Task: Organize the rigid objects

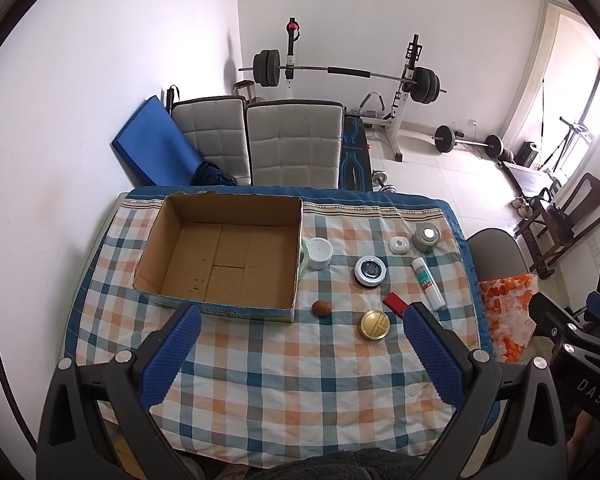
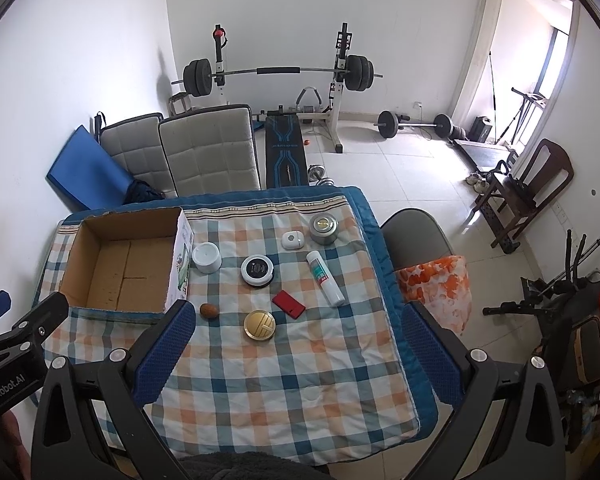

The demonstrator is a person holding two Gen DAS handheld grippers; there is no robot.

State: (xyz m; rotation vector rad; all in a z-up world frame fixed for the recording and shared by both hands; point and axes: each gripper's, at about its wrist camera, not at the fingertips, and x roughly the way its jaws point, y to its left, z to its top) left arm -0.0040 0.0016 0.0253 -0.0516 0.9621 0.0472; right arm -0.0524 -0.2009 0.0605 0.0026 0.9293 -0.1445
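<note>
Left wrist view looks down on a table under a checked cloth (image 1: 284, 392), with an open cardboard box (image 1: 224, 254) as the landmark. Just right of the box stands a white jar (image 1: 320, 253); further right lie a black-lidded tin (image 1: 370, 271), a white tube (image 1: 428, 283), a small white case (image 1: 399, 245) and a grey round tin (image 1: 426, 238). Near the box's front right corner sit a brown nut-like object (image 1: 321, 308) and a gold round tin (image 1: 375, 324), with a red flat case (image 1: 394, 303) partly hidden behind the right finger of the left gripper (image 1: 302, 354). That gripper hovers over the cloth in front of the box, its jaws wide apart and holding nothing; all objects lie beyond its fingertips, none between them.

Right wrist view shows the red flat case (image 2: 288, 304) whole, right of the cardboard box (image 2: 128, 266). The right gripper (image 2: 300, 350) also hangs with jaws spread and nothing held, well to the right of the box, with the gold round tin (image 2: 259, 325) just ahead. Two grey chairs (image 2: 210, 152) and a barbell rack (image 2: 278, 72) stand behind the box.
</note>
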